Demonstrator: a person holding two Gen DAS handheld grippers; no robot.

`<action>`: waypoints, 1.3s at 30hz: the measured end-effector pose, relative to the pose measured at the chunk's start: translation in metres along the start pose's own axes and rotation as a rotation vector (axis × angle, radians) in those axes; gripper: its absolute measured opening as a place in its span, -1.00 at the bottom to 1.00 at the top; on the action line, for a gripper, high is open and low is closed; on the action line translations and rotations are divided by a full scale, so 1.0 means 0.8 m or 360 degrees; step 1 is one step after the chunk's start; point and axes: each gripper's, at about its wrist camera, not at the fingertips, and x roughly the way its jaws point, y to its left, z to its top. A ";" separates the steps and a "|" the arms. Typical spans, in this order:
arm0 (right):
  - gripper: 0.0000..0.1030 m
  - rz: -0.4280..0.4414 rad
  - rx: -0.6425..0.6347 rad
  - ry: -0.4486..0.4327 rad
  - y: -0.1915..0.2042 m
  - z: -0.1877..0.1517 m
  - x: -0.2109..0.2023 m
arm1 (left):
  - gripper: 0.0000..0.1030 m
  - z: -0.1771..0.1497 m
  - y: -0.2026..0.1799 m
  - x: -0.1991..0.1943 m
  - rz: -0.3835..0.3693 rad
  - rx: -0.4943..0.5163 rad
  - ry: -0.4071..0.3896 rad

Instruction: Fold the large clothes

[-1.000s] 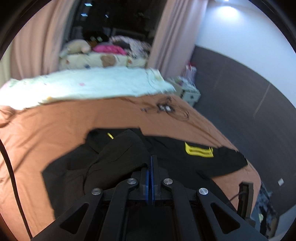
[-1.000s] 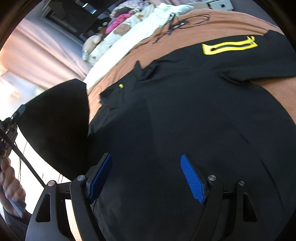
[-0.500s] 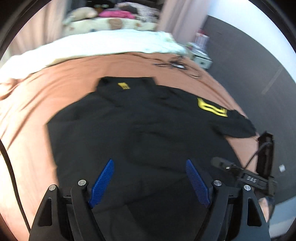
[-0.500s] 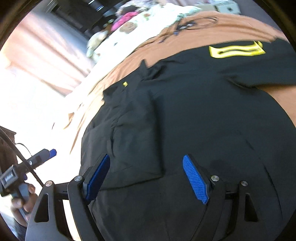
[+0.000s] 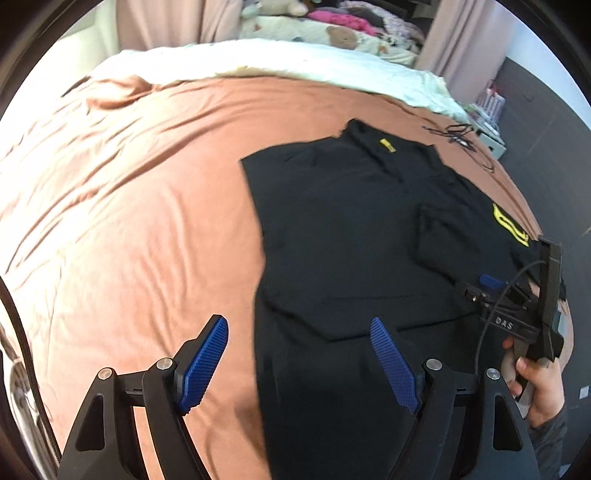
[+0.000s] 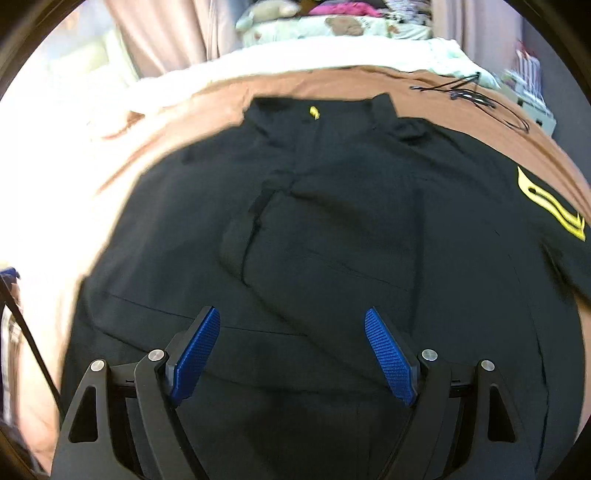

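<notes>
A large black shirt (image 5: 351,236) with a yellow collar tag and a yellow sleeve emblem (image 5: 509,227) lies spread on the brown bedsheet (image 5: 129,221). Its left sleeve is folded in over the body. My left gripper (image 5: 299,354) is open and empty, above the shirt's left edge near the hem. My right gripper (image 6: 291,347) is open and empty, hovering over the lower middle of the shirt (image 6: 332,240). The right gripper also shows in the left wrist view (image 5: 517,314), held in a hand at the right.
A white blanket (image 5: 295,62) lies across the far bed, with pillows and soft toys (image 5: 332,29) behind. A black cable (image 5: 458,133) lies on the sheet beyond the collar. A dark wall and a small stand (image 5: 491,110) are at the right.
My left gripper has let go of the folded sleeve, opened and drawn back to the left. The sleeve now lies flat on the shirt. My right gripper has swung to face the shirt squarely.
</notes>
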 end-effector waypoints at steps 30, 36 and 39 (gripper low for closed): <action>-0.52 0.0504 0.1279 -0.0107 -0.292 -0.081 0.022 | -0.61 -0.007 0.014 0.120 0.0174 -0.0131 0.0117; -0.86 0.0511 0.1269 -0.0174 -0.308 -0.072 0.043 | -0.64 -0.004 0.013 0.128 0.0230 -0.0125 0.0113; -0.88 0.0543 0.1270 -0.0213 -0.316 -0.064 0.054 | -0.67 -0.002 0.015 0.134 0.0243 -0.0135 0.0122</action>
